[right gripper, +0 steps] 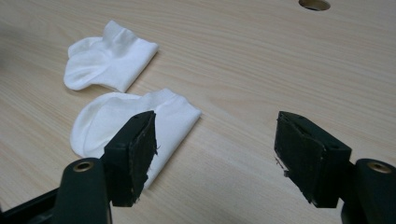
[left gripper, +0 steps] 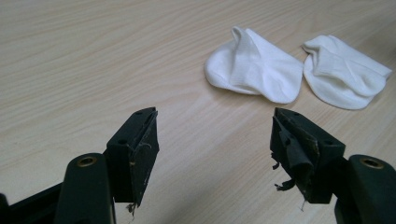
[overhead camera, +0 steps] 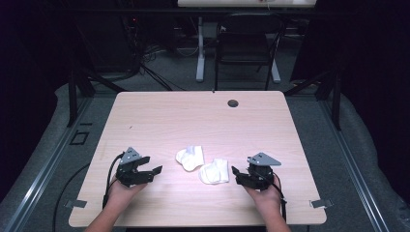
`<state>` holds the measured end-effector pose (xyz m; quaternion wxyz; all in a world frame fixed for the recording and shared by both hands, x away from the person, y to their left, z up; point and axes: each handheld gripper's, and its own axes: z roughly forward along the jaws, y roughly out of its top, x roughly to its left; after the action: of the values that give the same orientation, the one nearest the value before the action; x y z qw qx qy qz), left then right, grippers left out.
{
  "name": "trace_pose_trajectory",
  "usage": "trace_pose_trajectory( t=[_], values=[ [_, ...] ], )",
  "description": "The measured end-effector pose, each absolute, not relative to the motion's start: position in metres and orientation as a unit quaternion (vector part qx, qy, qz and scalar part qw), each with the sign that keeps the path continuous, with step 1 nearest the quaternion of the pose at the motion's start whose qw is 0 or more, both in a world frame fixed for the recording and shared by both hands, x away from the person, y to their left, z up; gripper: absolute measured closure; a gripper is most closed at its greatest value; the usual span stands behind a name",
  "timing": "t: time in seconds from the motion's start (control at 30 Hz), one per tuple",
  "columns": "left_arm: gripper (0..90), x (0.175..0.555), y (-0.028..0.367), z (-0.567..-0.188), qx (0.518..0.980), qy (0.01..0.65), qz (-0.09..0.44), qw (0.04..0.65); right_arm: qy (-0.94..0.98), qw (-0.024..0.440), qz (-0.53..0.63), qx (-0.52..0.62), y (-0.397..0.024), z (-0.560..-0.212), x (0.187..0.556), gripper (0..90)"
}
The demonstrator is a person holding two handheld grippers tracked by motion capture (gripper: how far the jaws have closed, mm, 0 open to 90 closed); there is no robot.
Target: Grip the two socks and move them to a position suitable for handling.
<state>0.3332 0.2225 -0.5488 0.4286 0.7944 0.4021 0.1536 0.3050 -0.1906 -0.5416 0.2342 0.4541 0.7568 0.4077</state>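
Observation:
Two small white socks lie flat on the light wooden table [overhead camera: 159, 121], side by side near its front middle. The left sock [overhead camera: 190, 158] [left gripper: 254, 67] [right gripper: 109, 57] sits slightly farther back than the right sock [overhead camera: 214, 171] [left gripper: 345, 70] [right gripper: 135, 122]. My left gripper [overhead camera: 151, 170] [left gripper: 215, 154] rests low at the front left, open and empty, pointing toward the socks with bare table between. At the front right my right gripper [overhead camera: 235, 173] [right gripper: 215, 154] is open too, its left jaw overlapping the right sock's edge in its own view without pinching it.
A round cable hole [overhead camera: 233, 103] [right gripper: 314, 4] sits near the table's far edge. Beyond the table stand a dark chair [overhead camera: 246, 46] and a white desk leg [overhead camera: 200, 48]. Cables trail from both grippers over the front edge. Dark floor surrounds the table.

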Motion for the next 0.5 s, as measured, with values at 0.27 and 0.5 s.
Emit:
trace_pose_trajectory(
  t=[0.27,0.5],
  values=[
    [33.7,0.332,0.223,-0.548,0.791,0.406,0.149,0.432,0.751,0.218,0.429,0.453,-0.190,-0.539,0.305,33.8],
    [36.1,0.329,0.219,-0.547,0.791,0.399,0.145,0.441,0.763,0.211,0.428,0.436,-0.179,-0.538,0.304,41.4]
  ],
)
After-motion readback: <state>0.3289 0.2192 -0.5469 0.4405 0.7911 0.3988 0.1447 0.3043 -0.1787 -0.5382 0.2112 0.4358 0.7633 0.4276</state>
